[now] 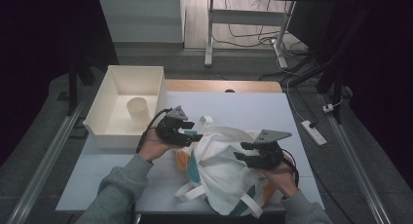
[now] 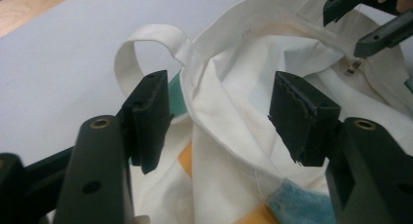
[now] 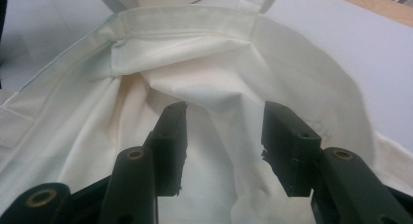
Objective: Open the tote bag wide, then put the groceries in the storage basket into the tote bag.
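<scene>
Being limp, light cloth, the tote bag (image 1: 219, 170) seems best pinched at its stitched rim (image 3: 190, 19), both tongs (image 1: 187, 132) (image 1: 249, 153) gaping empty.

The person's forearms, in grey sleeves, come in from the bottom of the high view, each hand wrapped around a black gripper. The left hand (image 1: 155, 147) holds the left gripper (image 1: 194, 135) out toward the right, its grey three-cornered plate on top and its jaws standing apart with nothing pressed between the pads. The right hand (image 1: 280, 175) holds the right gripper (image 1: 242, 151) pointing left toward the other one, its jaws likewise parted, and the two grippers face each other a little way apart.
</scene>
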